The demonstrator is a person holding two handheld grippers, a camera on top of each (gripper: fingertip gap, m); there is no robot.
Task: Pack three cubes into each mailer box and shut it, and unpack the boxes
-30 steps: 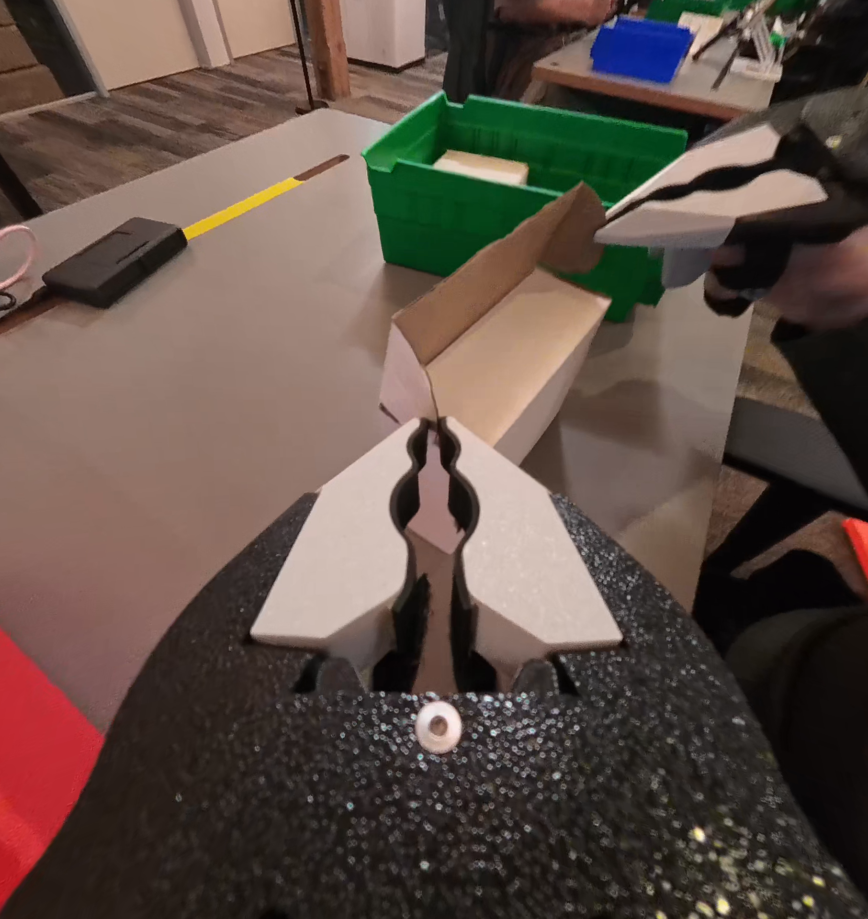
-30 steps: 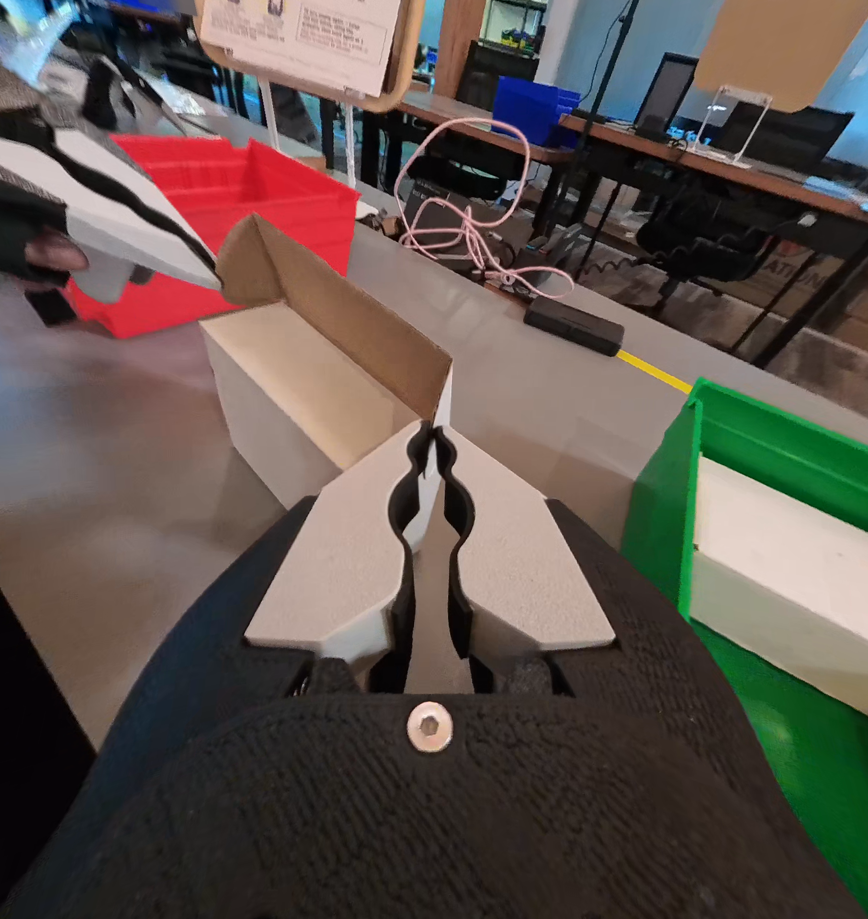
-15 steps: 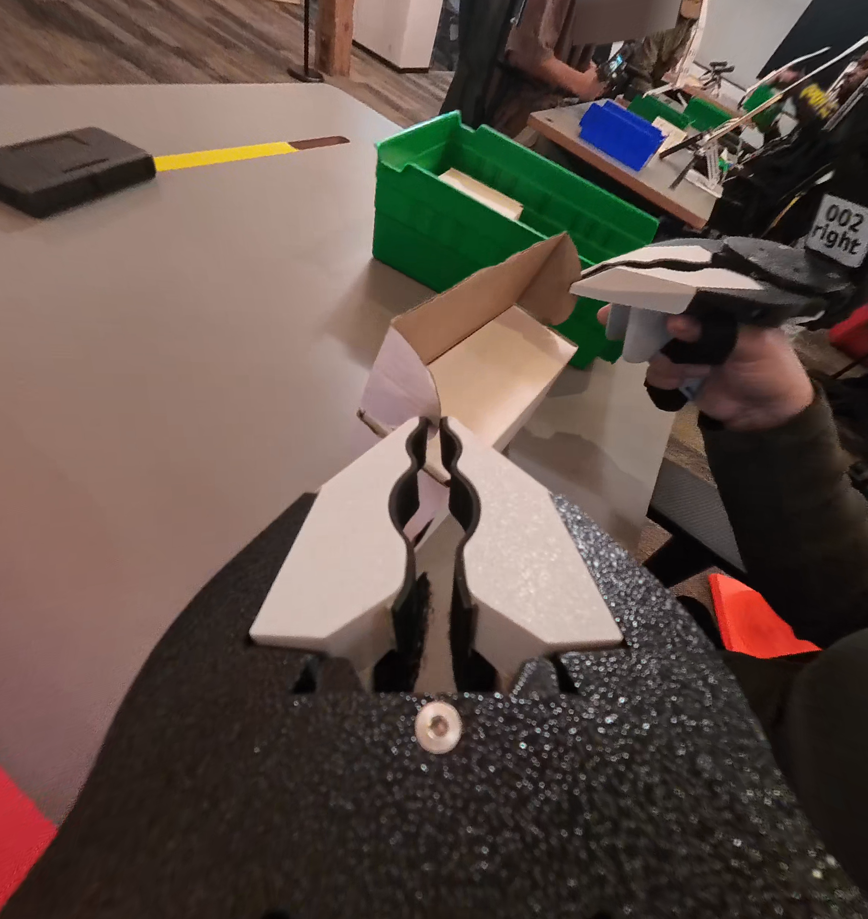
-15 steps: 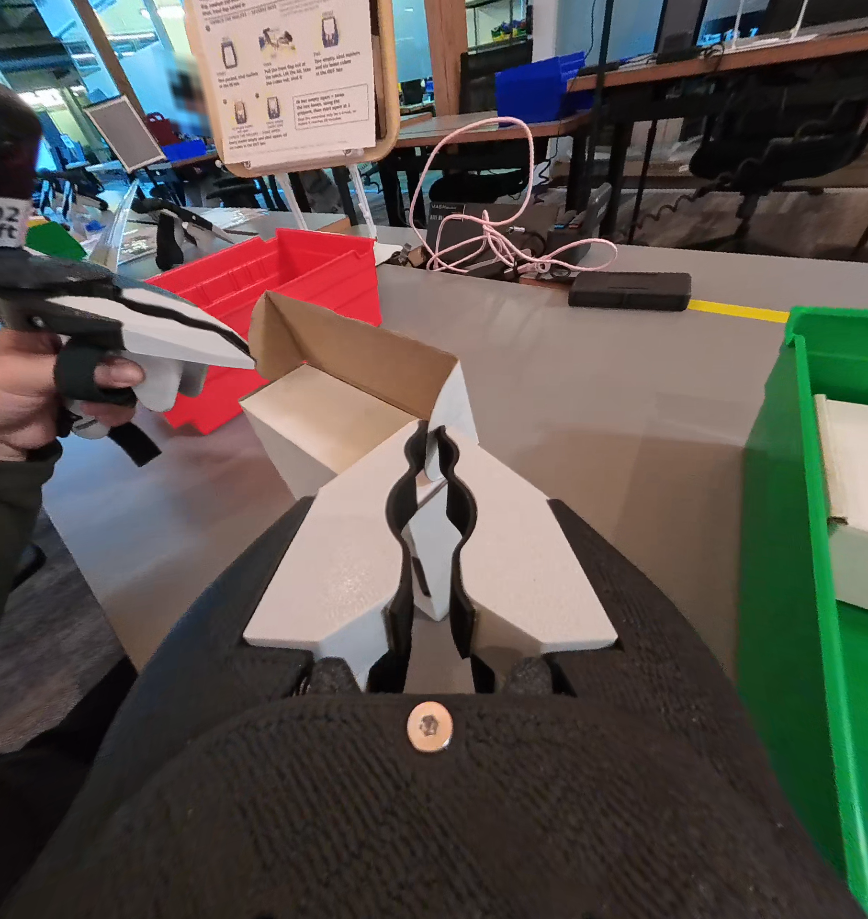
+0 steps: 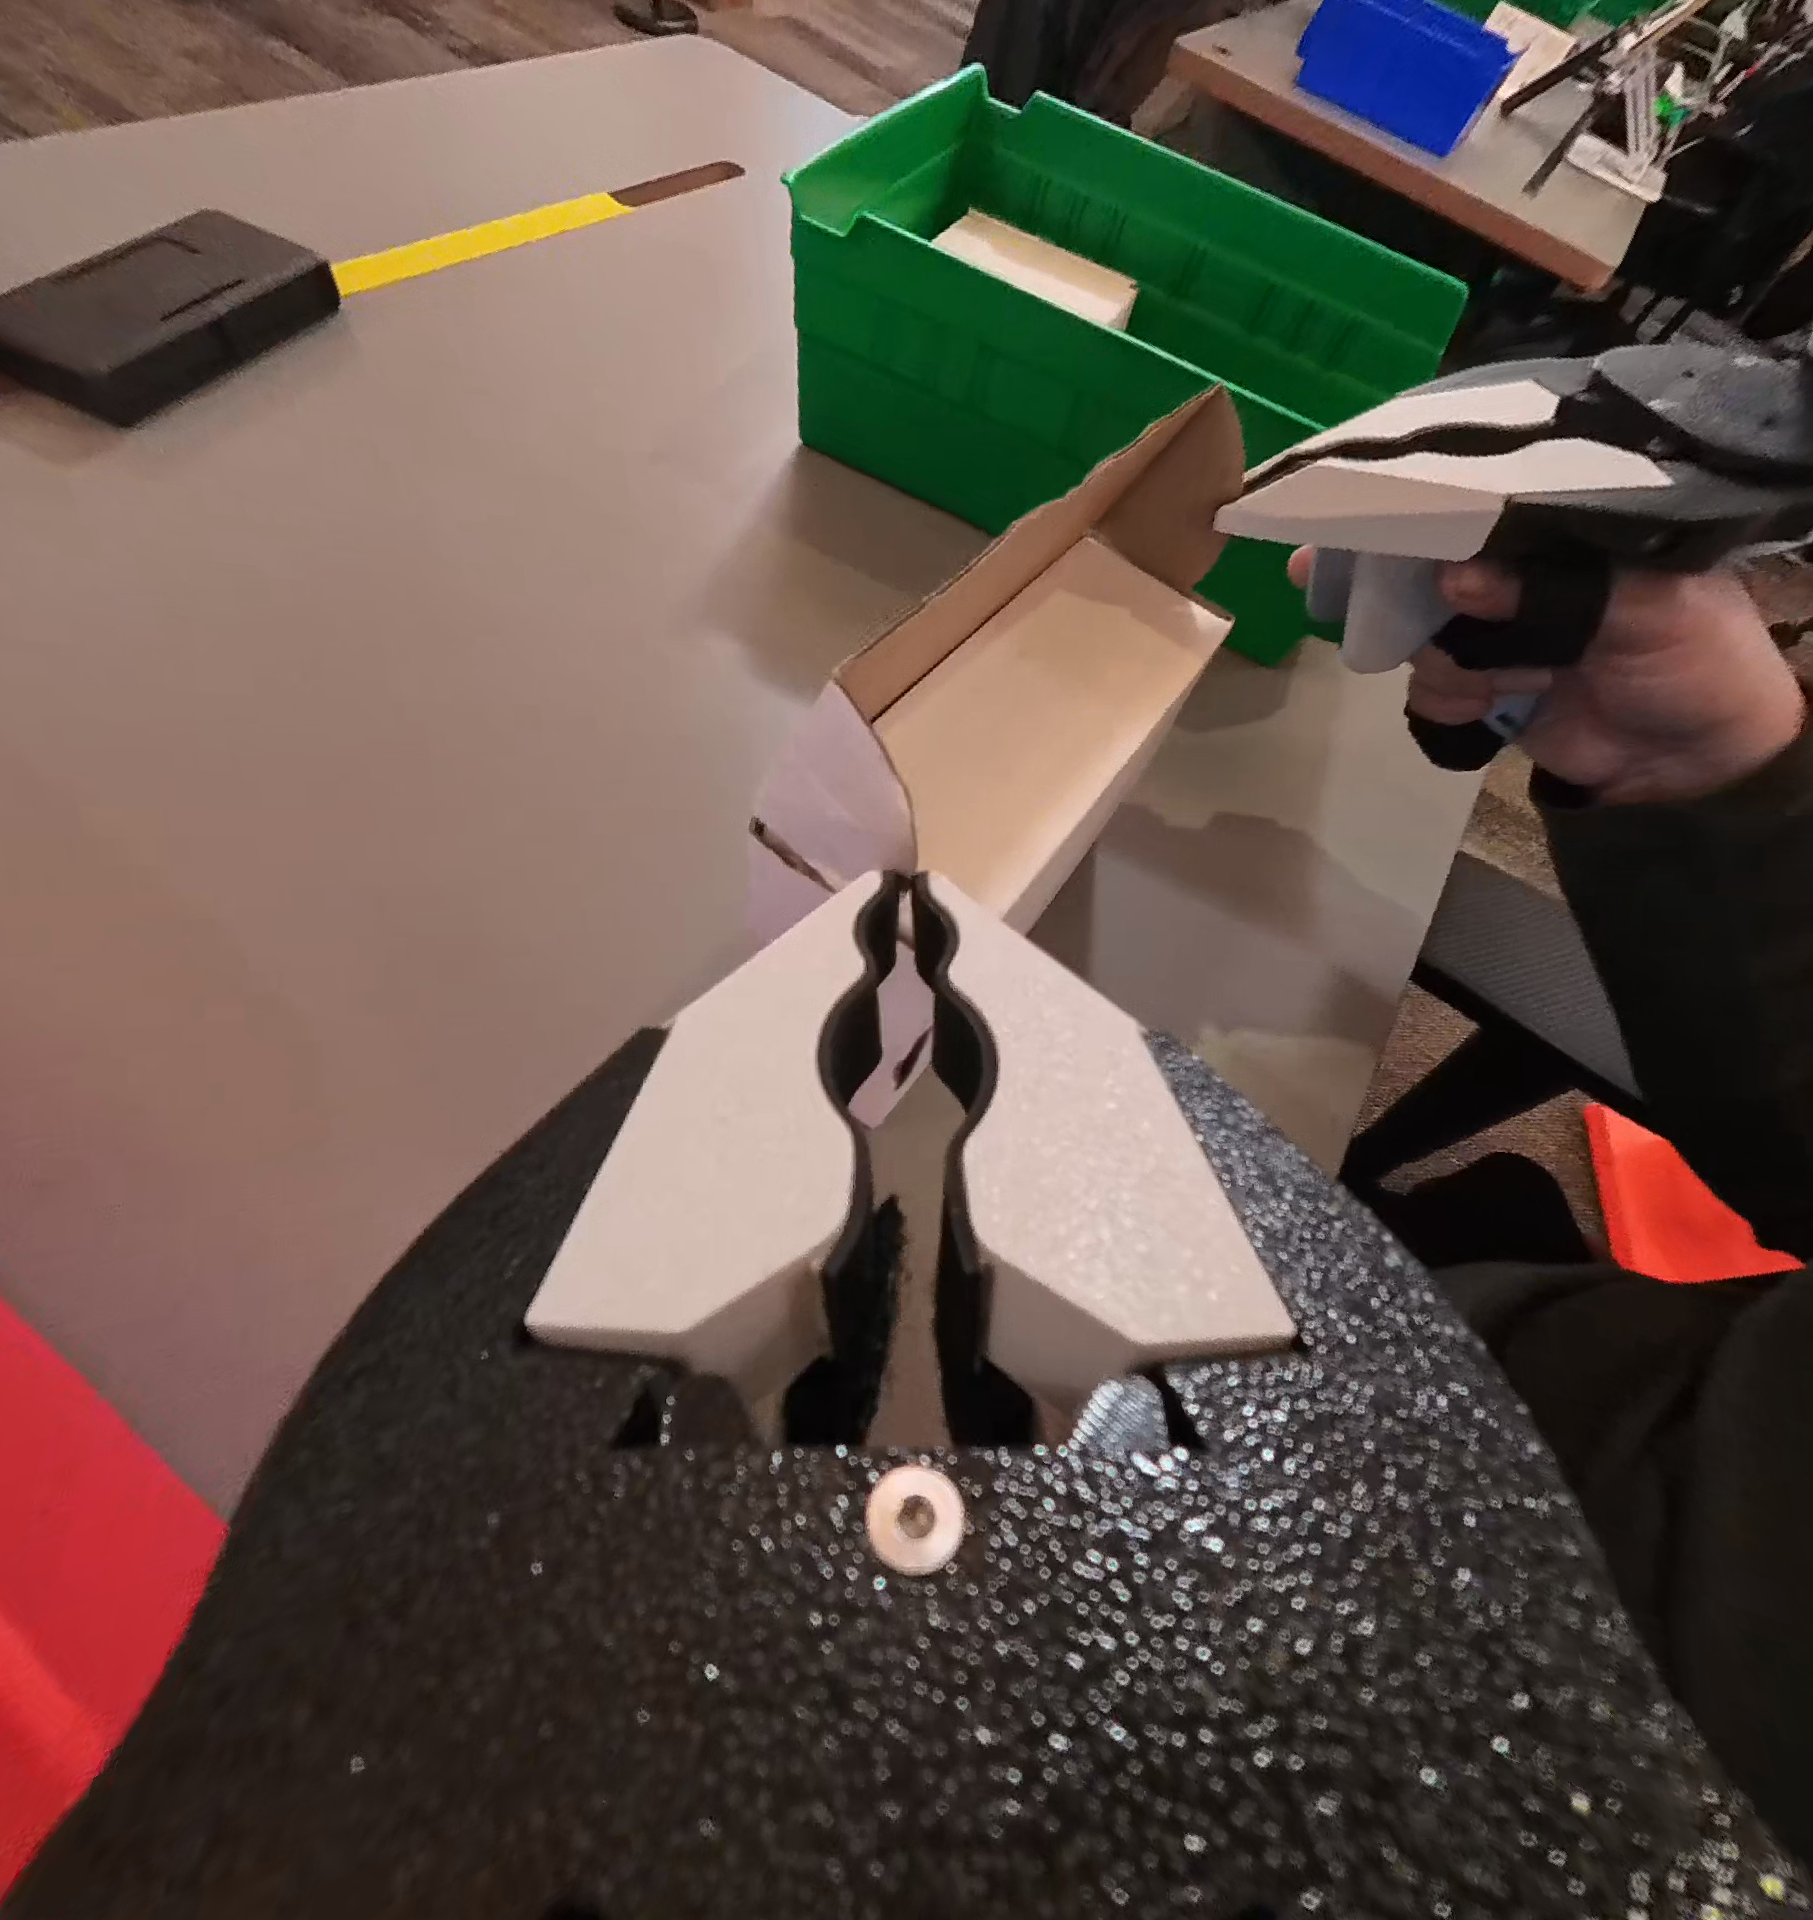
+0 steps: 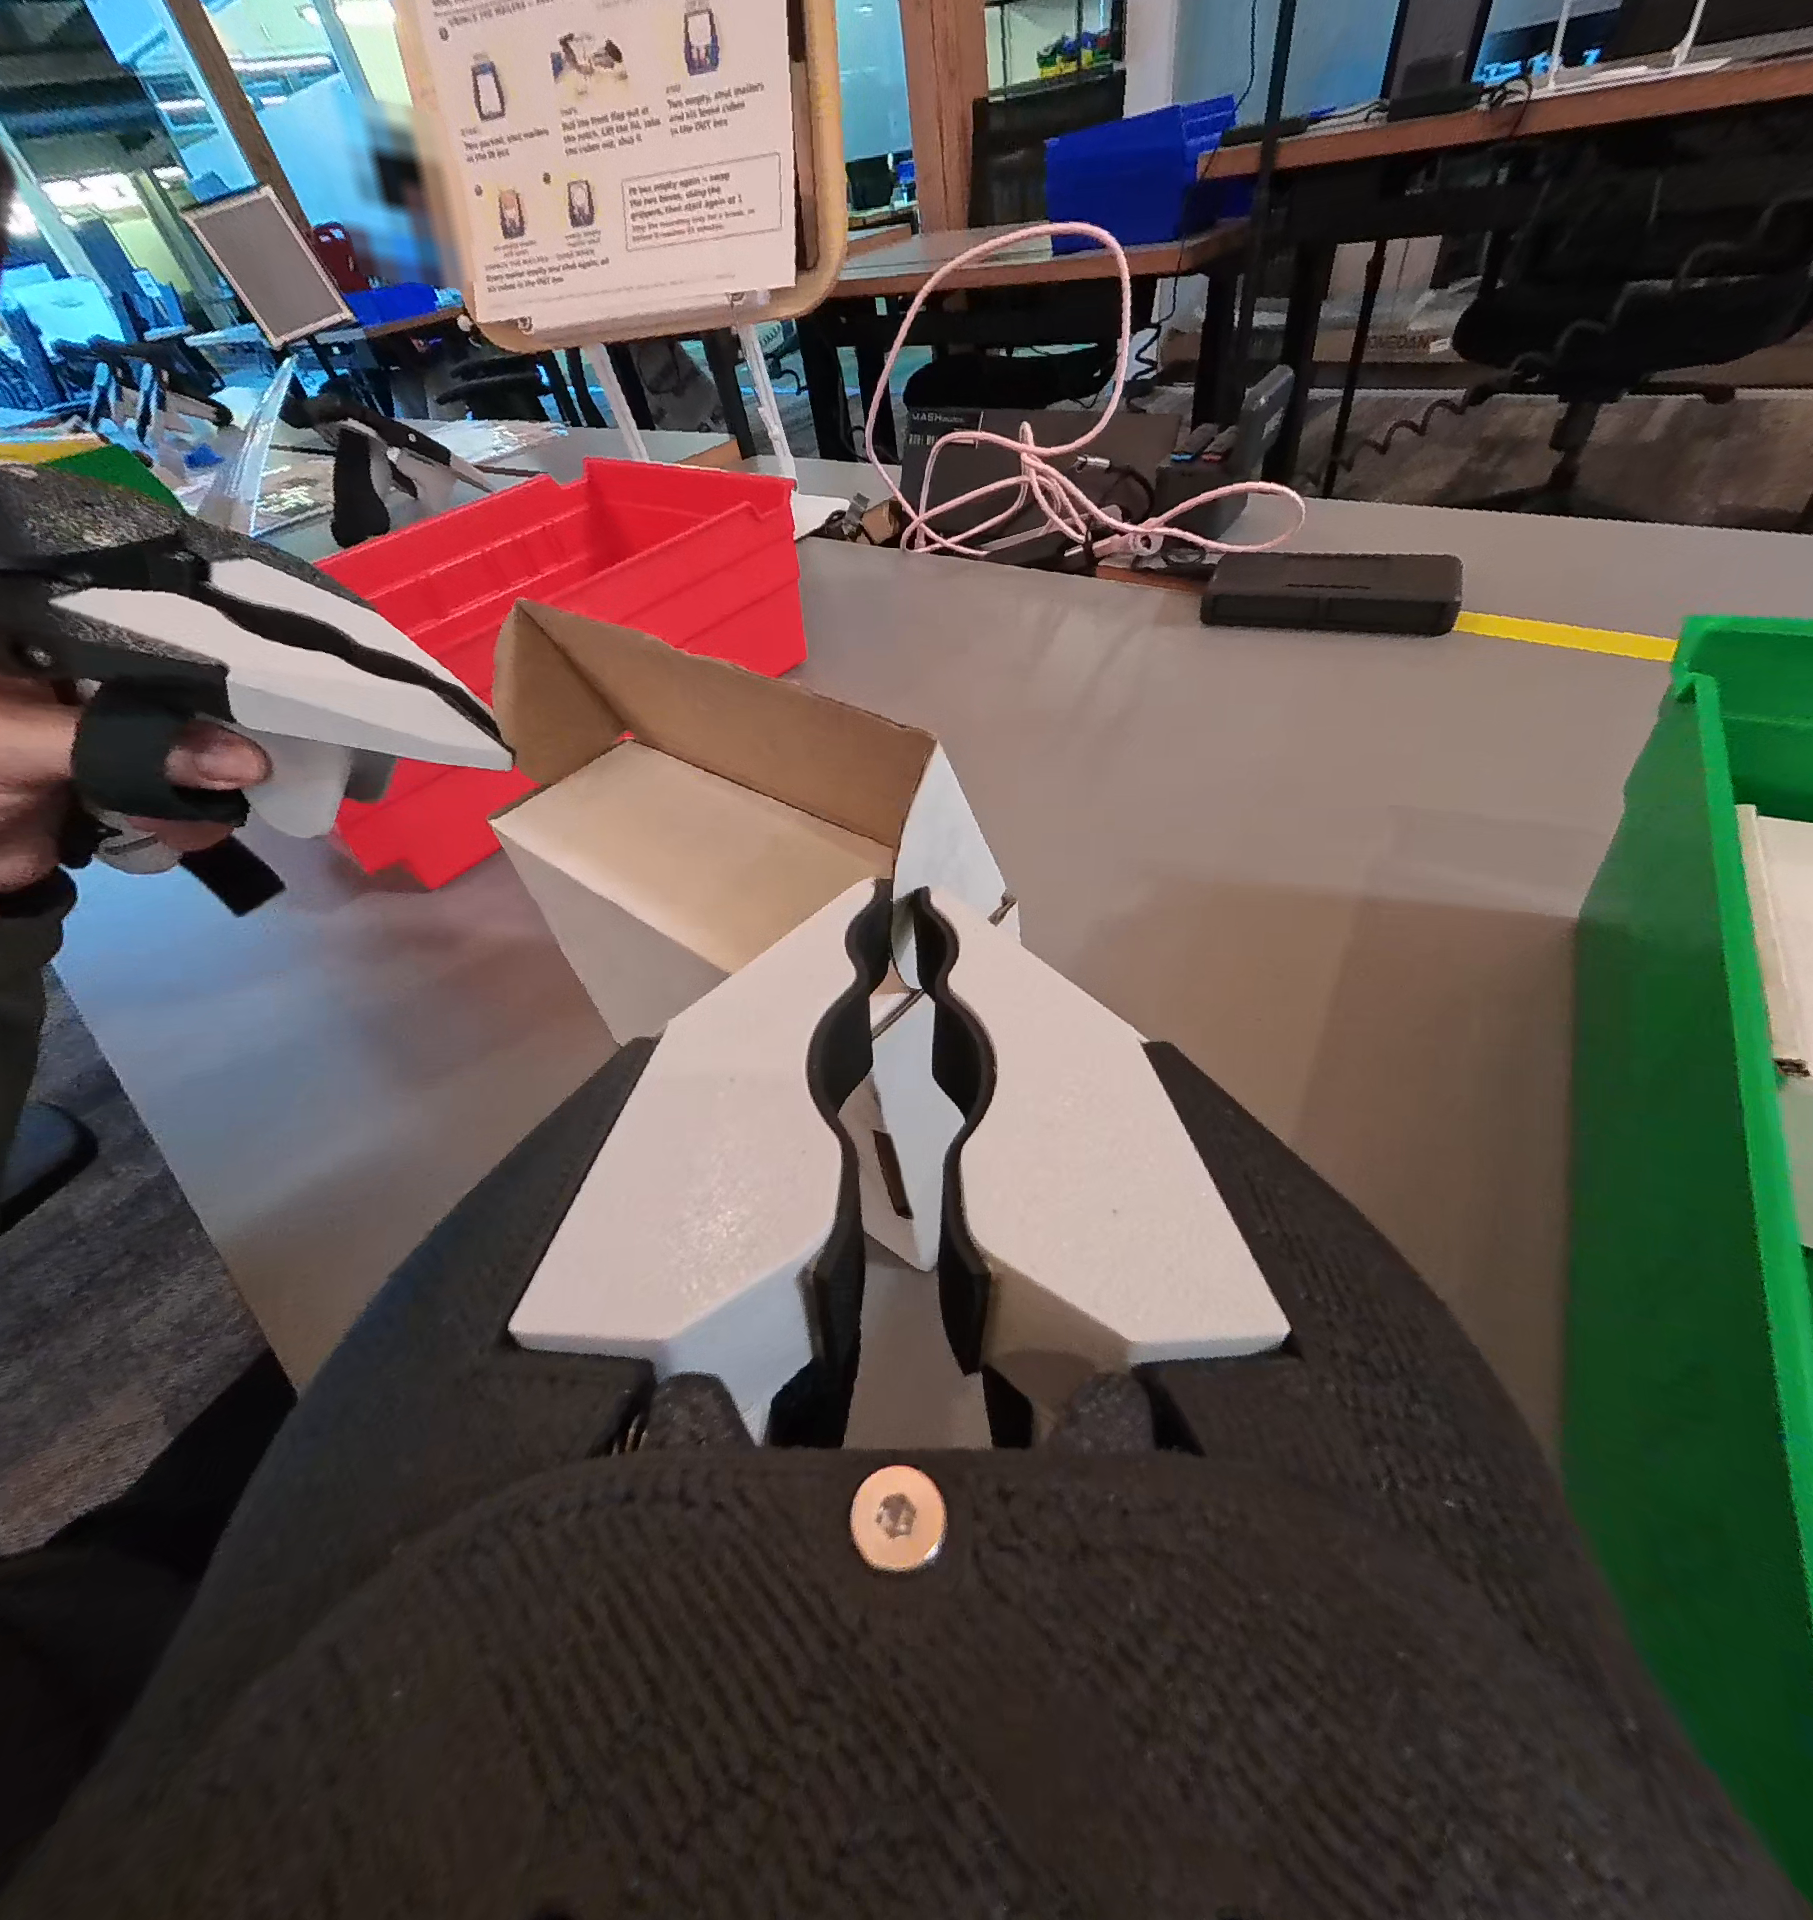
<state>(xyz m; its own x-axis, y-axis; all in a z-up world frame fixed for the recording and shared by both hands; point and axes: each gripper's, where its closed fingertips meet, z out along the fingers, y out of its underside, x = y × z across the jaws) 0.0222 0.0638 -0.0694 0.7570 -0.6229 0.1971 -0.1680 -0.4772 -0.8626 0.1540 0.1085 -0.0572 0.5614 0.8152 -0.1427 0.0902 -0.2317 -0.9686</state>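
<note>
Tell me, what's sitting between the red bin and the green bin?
The white mailer box, lid up, each gripper pinching one end flap. The right wrist view shows it between the red bin and the green bin.

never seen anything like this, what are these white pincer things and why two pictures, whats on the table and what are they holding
Each white pincer is a hand-held gripper squeezed by a person; no robot arm here. A camera on each looks forward along its fingers, giving two views of one moment. The left gripper and right gripper are each shut on a side flap at opposite ends of one white mailer box, whose lid stands raised. Each view also shows the other gripper farther off. On the grey table are a green bin with another white box inside, a red bin, a black device and a pink cable.
</note>
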